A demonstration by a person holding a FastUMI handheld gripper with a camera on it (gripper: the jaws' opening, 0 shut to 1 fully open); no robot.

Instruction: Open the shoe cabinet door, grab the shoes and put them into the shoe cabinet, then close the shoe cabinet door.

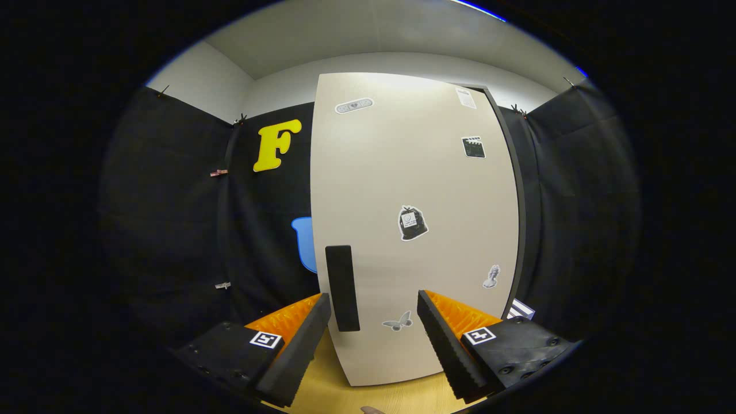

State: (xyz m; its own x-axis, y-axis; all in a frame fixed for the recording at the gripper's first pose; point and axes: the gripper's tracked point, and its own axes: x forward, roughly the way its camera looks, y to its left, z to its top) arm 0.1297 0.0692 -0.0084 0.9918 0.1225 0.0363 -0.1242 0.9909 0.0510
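Gripper view: looks straight at the shoe cabinet door (414,230), which stands upright and, as far as can be seen, flush in its dark frame (520,218).
Landmark: the handle (342,287), a dark vertical bar near the door's left edge, low on the panel.
Gripper (374,316): spread wide, nothing between the fingers; neither touches the door.
Left finger (302,339): just left of the handle's lower end, close beside it, contact not evident.
Right finger (445,339): well right of the handle, in front of bare door panel.
Why held so: the gap straddles the handle's lower part, so the fingers look lined up either to take the bar or to come away from it.
Stickers: several on the panel; a butterfly (398,322) just right of the handle's foot, a dark bag-shaped one (412,223) up and to the right.
Floor (368,397): pale wood under the door, below the handle.
Shoes: none visible; whether they lie behind the door cannot be told.
Stage: a shut door with a loose claw at the handle fits both the approach to open it and the release after closing it over the shoes.
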